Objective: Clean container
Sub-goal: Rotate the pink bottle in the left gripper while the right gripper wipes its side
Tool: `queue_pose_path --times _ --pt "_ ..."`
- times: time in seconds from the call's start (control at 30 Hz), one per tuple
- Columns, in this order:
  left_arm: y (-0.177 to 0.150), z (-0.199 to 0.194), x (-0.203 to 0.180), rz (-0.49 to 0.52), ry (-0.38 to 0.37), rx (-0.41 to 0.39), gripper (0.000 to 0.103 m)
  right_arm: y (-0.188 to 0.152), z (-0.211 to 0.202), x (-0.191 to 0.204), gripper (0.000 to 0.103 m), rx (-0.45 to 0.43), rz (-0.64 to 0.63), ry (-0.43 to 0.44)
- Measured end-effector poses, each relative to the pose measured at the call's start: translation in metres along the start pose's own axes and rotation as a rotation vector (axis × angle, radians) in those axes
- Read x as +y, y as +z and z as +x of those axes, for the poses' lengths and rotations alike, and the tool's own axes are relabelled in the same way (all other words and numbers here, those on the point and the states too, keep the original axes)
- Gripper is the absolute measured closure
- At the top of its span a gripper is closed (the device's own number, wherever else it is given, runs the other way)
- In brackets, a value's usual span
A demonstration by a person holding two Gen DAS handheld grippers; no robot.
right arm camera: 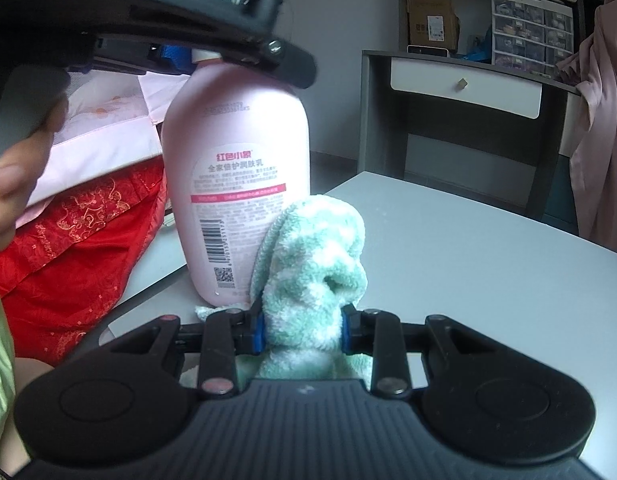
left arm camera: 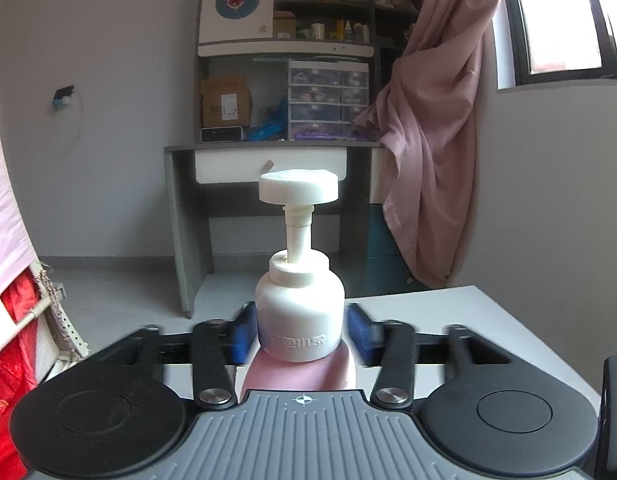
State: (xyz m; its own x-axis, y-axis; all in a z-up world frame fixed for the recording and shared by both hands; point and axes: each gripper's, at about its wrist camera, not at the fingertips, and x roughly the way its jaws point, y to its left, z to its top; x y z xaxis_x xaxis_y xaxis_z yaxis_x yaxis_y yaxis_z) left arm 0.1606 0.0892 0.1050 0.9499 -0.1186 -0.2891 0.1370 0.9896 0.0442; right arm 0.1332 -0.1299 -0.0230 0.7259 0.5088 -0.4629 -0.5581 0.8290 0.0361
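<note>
The pink bottle (right arm camera: 236, 184) stands upright near the left edge of the pale grey table (right arm camera: 468, 248): a smooth, rounded plastic body with a printed back label and barcode, topped by a white collar and a flat disc-shaped pump head (left arm camera: 298, 186) on a thin stem. The left gripper (left arm camera: 300, 330) sits around the bottle's white neck, its blue pads (left arm camera: 360, 334) just clear of the plastic on both sides (the left pad looks nearest, though contact cannot be told), so the jaws are released with the bottle between them. The right gripper (right arm camera: 302, 330) is clenched on a fluffy mint-and-white cloth (right arm camera: 312, 264), whose bunched terry loops press against the bottle's lower right side. A bare hand (right arm camera: 12, 196) left of the bottle carries the upper tool. Left of the bottle lies red embroidered fabric (right arm camera: 80, 240). Beyond the bottle stands a grey desk (left arm camera: 268, 160) with cluttered shelves, and a dusty-pink curtain (left arm camera: 436, 120) hangs to its right.
</note>
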Motion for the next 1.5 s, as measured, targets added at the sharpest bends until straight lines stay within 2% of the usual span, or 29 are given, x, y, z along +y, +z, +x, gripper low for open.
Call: queue_pose_path --times 0.27,0.3,0.33,0.43,0.57,0.73,0.83,0.93,1.1,1.2,1.27,1.3,1.33,1.43,1.5 --pt "0.0 -0.007 0.006 0.056 -0.034 -0.037 0.034 0.0 -0.001 -0.003 0.071 0.001 0.002 0.006" --pt "-0.001 -0.009 0.007 0.074 -0.041 -0.056 0.03 0.0 -0.002 -0.004 0.071 0.002 0.002 0.007" --pt "-0.003 -0.011 0.011 0.093 -0.054 -0.081 0.021 -0.001 -0.002 -0.004 0.071 0.002 0.001 0.008" --pt "-0.01 -0.02 0.024 0.103 -0.107 -0.125 0.015 -0.001 -0.003 -0.004 0.071 0.002 0.001 0.007" --pt "-0.017 -0.02 0.044 0.08 -0.169 -0.137 0.014 -0.002 -0.003 -0.002 0.071 0.002 -0.002 0.004" --pt "-0.034 -0.007 0.061 0.11 -0.291 -0.162 0.014 -0.003 -0.002 0.0 0.071 0.002 -0.006 0.0" --pt "-0.045 0.003 0.072 0.077 -0.374 -0.191 0.015 -0.003 -0.001 0.0 0.071 0.002 -0.009 -0.001" --pt "-0.057 0.011 0.073 0.04 -0.449 -0.24 0.014 -0.003 0.0 0.0 0.071 0.002 -0.012 -0.002" --pt "-0.071 0.02 0.056 0.045 -0.509 -0.282 0.015 -0.003 0.0 -0.001 0.071 0.001 -0.012 -0.003" --pt "-0.075 0.023 0.034 0.076 -0.483 -0.295 0.018 -0.003 -0.001 -0.001 0.071 0.0 -0.011 -0.004" --pt "-0.074 0.021 0.028 0.076 -0.499 -0.289 0.032 -0.003 -0.001 -0.002 0.071 -0.001 -0.011 -0.004" --pt "-0.074 0.02 0.026 0.075 -0.509 -0.284 0.049 -0.004 -0.002 -0.002 0.071 -0.001 -0.011 -0.004" --pt "-0.072 0.019 0.023 0.081 -0.508 -0.276 0.056 -0.004 -0.003 -0.003 0.071 -0.001 -0.01 -0.003" --pt "-0.064 0.02 0.011 0.108 -0.454 -0.241 0.065 -0.004 -0.006 -0.005 0.071 -0.002 -0.005 -0.007" --pt "-0.06 0.021 0.003 0.1 -0.386 -0.215 0.065 -0.004 -0.009 -0.006 0.071 -0.006 -0.003 -0.009"
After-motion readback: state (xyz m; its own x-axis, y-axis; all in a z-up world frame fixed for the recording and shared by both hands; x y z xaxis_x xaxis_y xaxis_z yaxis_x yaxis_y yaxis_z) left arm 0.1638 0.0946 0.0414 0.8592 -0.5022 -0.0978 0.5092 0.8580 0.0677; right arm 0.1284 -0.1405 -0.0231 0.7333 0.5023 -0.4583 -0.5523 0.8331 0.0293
